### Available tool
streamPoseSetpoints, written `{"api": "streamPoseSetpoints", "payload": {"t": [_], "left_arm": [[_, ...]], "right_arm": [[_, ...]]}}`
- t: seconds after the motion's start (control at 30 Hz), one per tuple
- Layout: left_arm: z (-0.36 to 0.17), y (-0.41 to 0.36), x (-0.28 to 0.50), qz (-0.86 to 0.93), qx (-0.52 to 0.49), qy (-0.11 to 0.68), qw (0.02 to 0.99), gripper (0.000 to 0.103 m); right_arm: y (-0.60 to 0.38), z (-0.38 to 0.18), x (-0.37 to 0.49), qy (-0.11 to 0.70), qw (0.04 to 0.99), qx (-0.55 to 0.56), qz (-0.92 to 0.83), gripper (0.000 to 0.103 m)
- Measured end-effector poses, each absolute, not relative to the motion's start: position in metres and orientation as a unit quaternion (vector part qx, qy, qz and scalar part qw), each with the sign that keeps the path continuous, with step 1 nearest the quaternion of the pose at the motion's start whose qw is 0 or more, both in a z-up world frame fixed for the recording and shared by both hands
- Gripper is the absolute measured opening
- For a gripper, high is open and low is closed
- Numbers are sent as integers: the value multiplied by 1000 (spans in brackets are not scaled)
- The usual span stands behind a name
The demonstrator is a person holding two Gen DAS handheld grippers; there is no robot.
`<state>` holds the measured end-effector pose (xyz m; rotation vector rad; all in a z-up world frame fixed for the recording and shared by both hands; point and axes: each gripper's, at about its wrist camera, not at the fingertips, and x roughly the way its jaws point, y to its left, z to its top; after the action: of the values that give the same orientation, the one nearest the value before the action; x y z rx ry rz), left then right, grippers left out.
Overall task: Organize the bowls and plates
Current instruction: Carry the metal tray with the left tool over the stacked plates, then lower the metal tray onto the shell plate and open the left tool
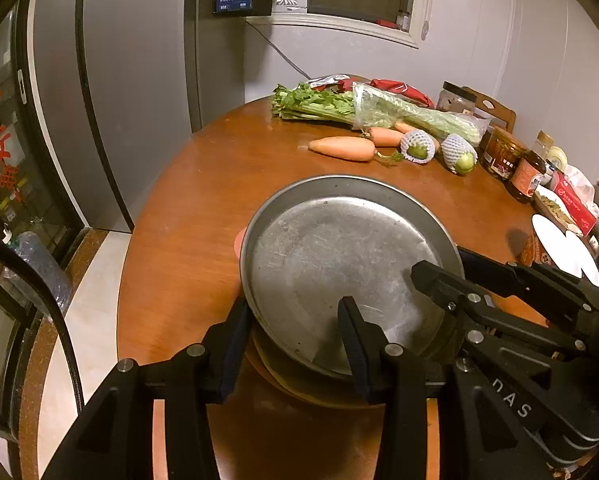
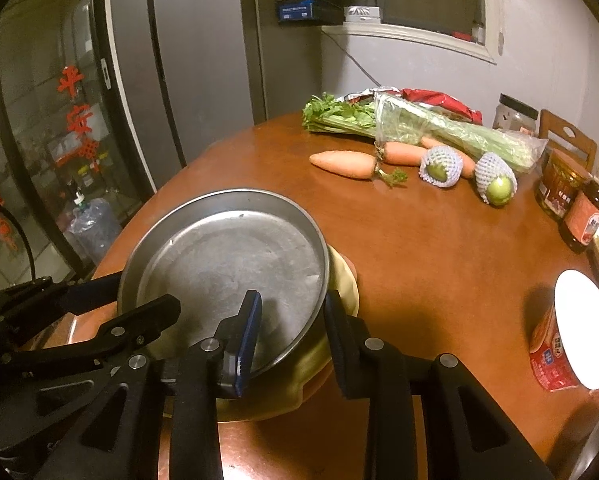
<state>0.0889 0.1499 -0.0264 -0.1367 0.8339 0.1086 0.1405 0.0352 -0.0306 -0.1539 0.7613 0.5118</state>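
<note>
Fingers of both grippers straddle the rim of the metal plate (image 1: pixel 339 264).
Left gripper (image 1: pixel 295 344) and right gripper (image 2: pixel 291 332) each have one finger inside, one outside (neither visibly pinching); plate sits tilted on a yellowish dish (image 2: pixel 339 284) on the table (image 1: pixel 203 200).

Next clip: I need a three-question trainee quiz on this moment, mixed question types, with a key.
1. True or false: the metal pan lies flat on the bare table.
2. Which gripper's fingers straddle the pan's rim? A) left gripper only B) right gripper only C) both
3. Fill in: the two green fruits by the carrots wear white foam ____.

Key: 1 false, it sits tilted on a yellowish dish. 2 C, each with one finger inside and one outside. 3 nets.
</note>
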Motion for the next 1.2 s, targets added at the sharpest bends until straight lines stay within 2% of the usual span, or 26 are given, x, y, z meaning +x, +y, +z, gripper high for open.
{"api": "streamPoseSetpoints", "payload": {"t": [0.2, 0.47, 0.53, 0.87, 1.2], "left_arm": [[-25, 152, 87, 53, -75, 401, 911, 48], [-22, 157, 84, 60, -81, 400, 911, 49], [-21, 156, 84, 61, -82, 399, 911, 49], [-11, 148, 78, 62, -77, 390, 916, 50], [9, 128, 69, 55, -63, 376, 923, 51]], "right_arm": [[31, -30, 141, 364, 897, -63, 244, 34], [24, -24, 140, 353, 903, -54, 238, 41], [22, -23, 140, 350, 907, -55, 229, 50], [2, -15, 138, 347, 912, -35, 217, 50], [-15, 8, 111, 313, 926, -48, 207, 56]]}}
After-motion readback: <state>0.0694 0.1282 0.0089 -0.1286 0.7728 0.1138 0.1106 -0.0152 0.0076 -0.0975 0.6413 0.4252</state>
